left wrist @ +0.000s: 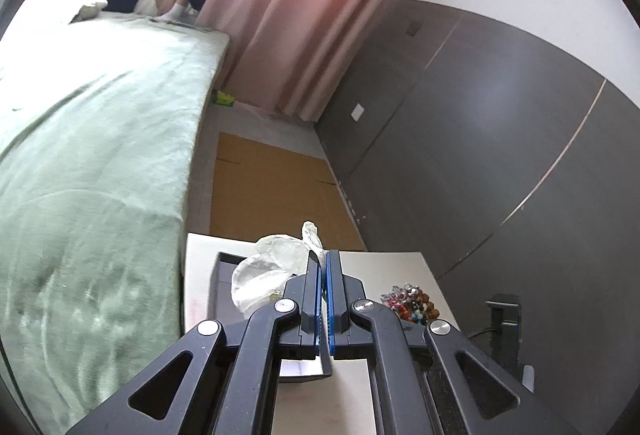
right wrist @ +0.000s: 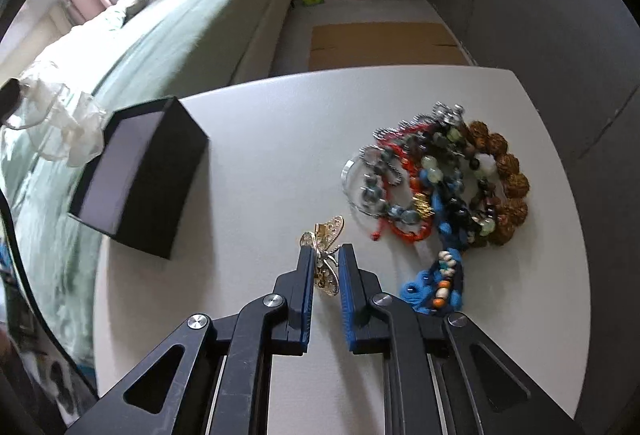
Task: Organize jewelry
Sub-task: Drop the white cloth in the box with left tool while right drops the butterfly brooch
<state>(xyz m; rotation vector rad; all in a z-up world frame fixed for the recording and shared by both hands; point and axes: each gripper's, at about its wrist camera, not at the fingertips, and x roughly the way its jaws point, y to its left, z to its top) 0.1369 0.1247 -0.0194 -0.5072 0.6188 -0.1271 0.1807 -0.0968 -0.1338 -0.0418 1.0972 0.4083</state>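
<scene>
Right wrist view: the right gripper (right wrist: pixel 325 255) straddles a gold butterfly brooch (right wrist: pixel 326 259) lying on the white table (right wrist: pixel 260 155), fingers at a narrow gap on either side of it. The left pad looks to touch the wing; whether the right pad is in contact is hard to tell through the fisheye, so the brooch is best read as bracketed, not gripped.

Risks. The brooch is thin, flat and filigreed. If the pads close on the wing edges alone, it may tilt or squirt out toward 12 o'clock. If the fingertips drag on the tabletop, it may slide toward the tangled bracelet pile (right wrist: pixel 440 179) at 2 o'clock and snag a cord or bead. A hard squeeze could bend a wing.

The open black box (right wrist: pixel 140 175) stands at 10 o'clock, well apart from the brooch, so a weak grip would have a long carry in which to fail.

Pose. The right tool points down and forward at a shallow slant, tips near the table.

Left wrist view: the left gripper (left wrist: pixel 324 259) is raised above the table near the box (left wrist: pixel 218 283), aimed nearly level, pads pressed together on a crinkled clear plastic bag (left wrist: pixel 272 267), which bulges out at 10 o'clock from the tips.
</scene>
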